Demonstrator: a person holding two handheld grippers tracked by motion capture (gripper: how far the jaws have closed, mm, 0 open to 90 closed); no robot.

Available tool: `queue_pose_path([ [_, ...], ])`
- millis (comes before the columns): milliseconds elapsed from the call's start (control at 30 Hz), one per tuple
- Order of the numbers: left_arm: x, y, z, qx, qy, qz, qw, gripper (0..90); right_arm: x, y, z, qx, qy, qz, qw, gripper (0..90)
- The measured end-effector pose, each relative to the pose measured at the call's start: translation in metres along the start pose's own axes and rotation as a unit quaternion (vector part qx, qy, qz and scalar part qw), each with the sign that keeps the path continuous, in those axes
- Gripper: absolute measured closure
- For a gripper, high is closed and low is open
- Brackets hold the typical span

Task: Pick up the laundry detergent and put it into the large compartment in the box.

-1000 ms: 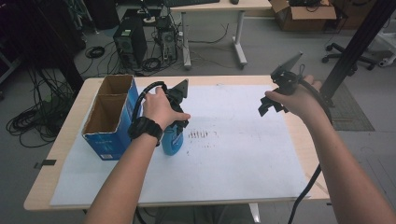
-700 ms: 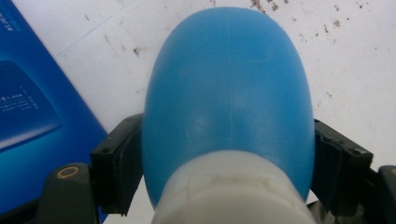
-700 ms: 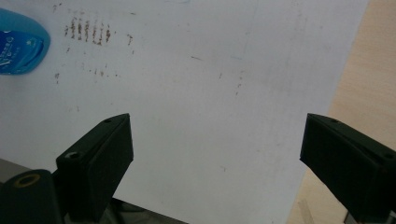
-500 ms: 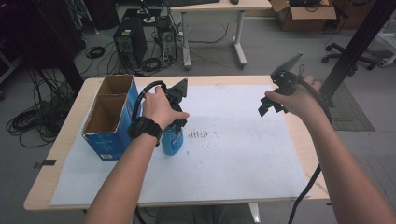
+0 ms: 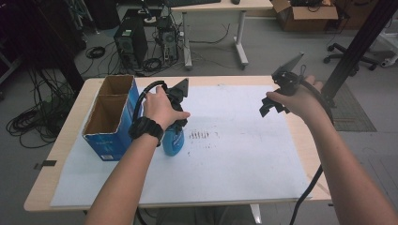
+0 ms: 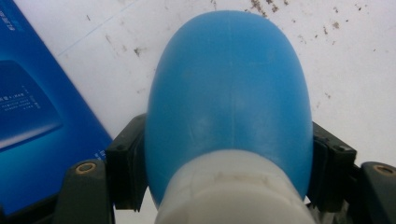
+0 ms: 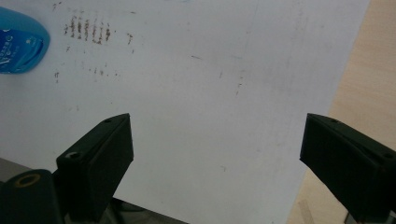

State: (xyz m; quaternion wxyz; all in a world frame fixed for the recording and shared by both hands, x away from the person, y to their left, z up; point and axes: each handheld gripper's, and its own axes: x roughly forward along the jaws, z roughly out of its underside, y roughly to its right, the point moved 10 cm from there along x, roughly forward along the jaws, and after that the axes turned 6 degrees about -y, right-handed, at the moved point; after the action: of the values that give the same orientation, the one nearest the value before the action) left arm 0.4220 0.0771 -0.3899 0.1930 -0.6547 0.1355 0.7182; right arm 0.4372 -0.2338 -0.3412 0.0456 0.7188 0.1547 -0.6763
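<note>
Cardboard, blue on the outside, forms the open box [image 5: 109,118] at the table's left, with both of its compartments bare as far as I can see from above. Just right of it stands the blue bottle [image 5: 173,140] on the white paper [image 5: 244,140]; my left gripper [image 5: 177,111] has just been closing and its pads [image 6: 128,170] now press the bottle's sides below the pale neck. I judge the grasp made; lifting and placing remain. Farther right, my right gripper [image 5: 272,107] hangs over the paper with jaws wide apart, holding nothing. From above, my hand hides the grip; the left gripper view confirms contact, and the right gripper view resolves the brown smudges [image 7: 88,30] beside the bottle.
</note>
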Motion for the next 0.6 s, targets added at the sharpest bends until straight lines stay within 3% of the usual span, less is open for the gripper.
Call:
queue_pose_path([
  [600,-0.001,-0.0013,-0.0006,0.003,-0.003,0.002,1.0,36.9,0.0015,0.0001,0.0002,-0.002,-0.001,0.0,1.0,9.7],
])
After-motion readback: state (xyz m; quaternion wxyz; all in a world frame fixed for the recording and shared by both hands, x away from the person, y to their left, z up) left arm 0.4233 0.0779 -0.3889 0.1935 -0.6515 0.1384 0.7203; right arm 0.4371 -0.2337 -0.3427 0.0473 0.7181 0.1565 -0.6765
